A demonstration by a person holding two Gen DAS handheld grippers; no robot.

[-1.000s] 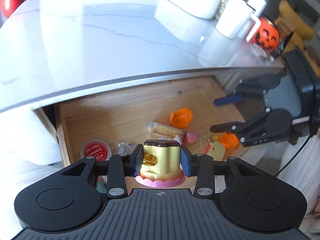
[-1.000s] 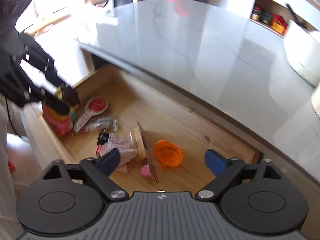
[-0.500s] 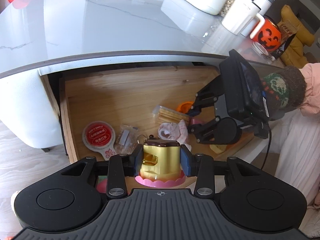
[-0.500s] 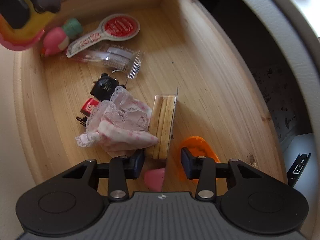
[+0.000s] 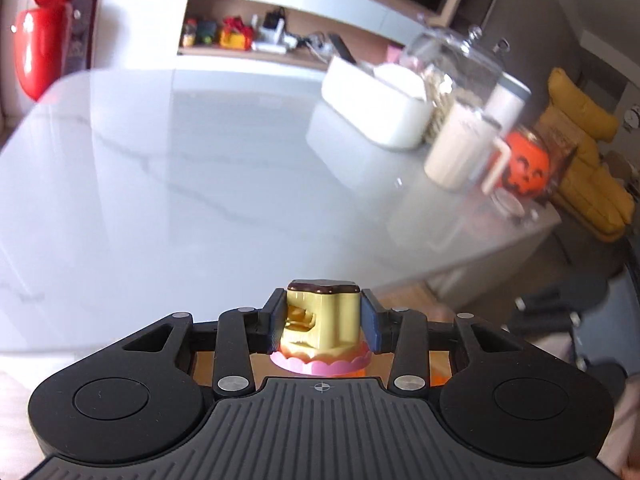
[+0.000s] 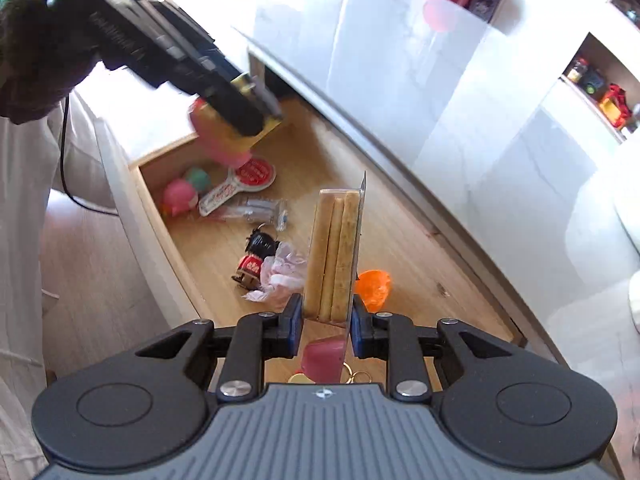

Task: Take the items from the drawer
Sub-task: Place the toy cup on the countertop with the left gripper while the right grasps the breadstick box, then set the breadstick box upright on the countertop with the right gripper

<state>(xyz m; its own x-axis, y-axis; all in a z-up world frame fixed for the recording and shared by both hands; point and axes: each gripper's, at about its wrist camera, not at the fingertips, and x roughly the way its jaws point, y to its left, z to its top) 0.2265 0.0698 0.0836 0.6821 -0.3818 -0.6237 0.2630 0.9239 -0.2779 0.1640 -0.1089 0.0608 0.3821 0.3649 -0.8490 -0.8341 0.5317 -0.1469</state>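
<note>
Tabletop shines white above the open wooden drawer. Left gripper squeezes a yellow toy pudding over the tabletop edge. Right gripper pinches a cracker pack above the drawer.

The tabletop looks like polished marble, white with faint grey veins and glossy enough to mirror the white jar on it. Below its edge the drawer is bare light wood, matt, grain showing. In the drawer there's a clear crinkly plastic packet and a translucent orange plastic piece. Both tongs are matt black plastic with ribbed housings and small metal pins; the left tongs pinch a shiny gold toy, the right tongs a clear-wrapped biscuit pack.
</note>
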